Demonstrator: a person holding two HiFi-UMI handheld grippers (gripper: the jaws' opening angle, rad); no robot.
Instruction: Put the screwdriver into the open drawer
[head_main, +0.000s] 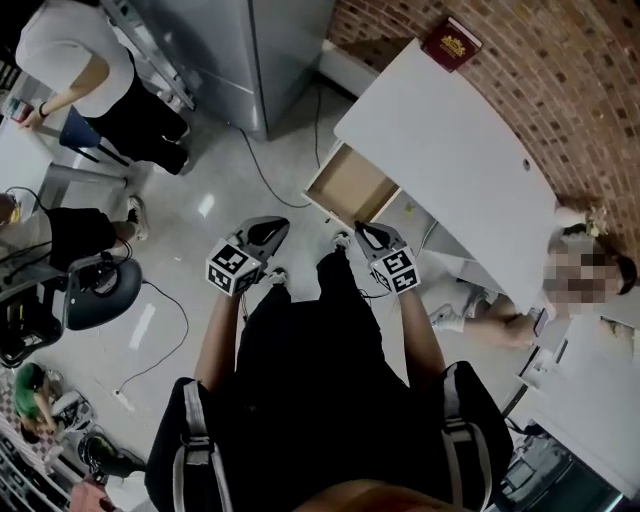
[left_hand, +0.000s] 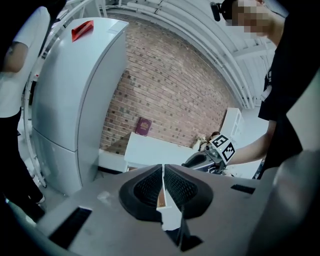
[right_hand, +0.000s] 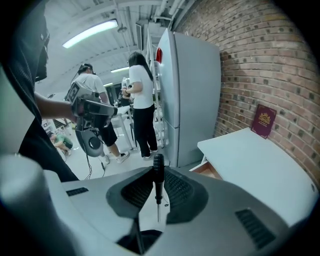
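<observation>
A small screwdriver (right_hand: 158, 176) with a black handle and thin shaft stands upright between the pads of my right gripper (right_hand: 158, 192), which is shut on it. In the head view the right gripper (head_main: 368, 236) hovers just in front of the open wooden drawer (head_main: 352, 185) of the white desk (head_main: 450, 150). The drawer's corner (right_hand: 207, 170) shows to the right of the jaws. My left gripper (head_main: 268, 236) hangs over the floor to the left of the drawer. Its jaws (left_hand: 163, 181) are pressed together with nothing between them.
A dark red book (head_main: 452, 42) lies on the desk's far end by the brick wall. A tall grey fridge (head_main: 240, 50) stands left of the desk. Cables cross the floor (head_main: 265, 175). People stand at the left (head_main: 90, 70), and another is at the right beside the desk.
</observation>
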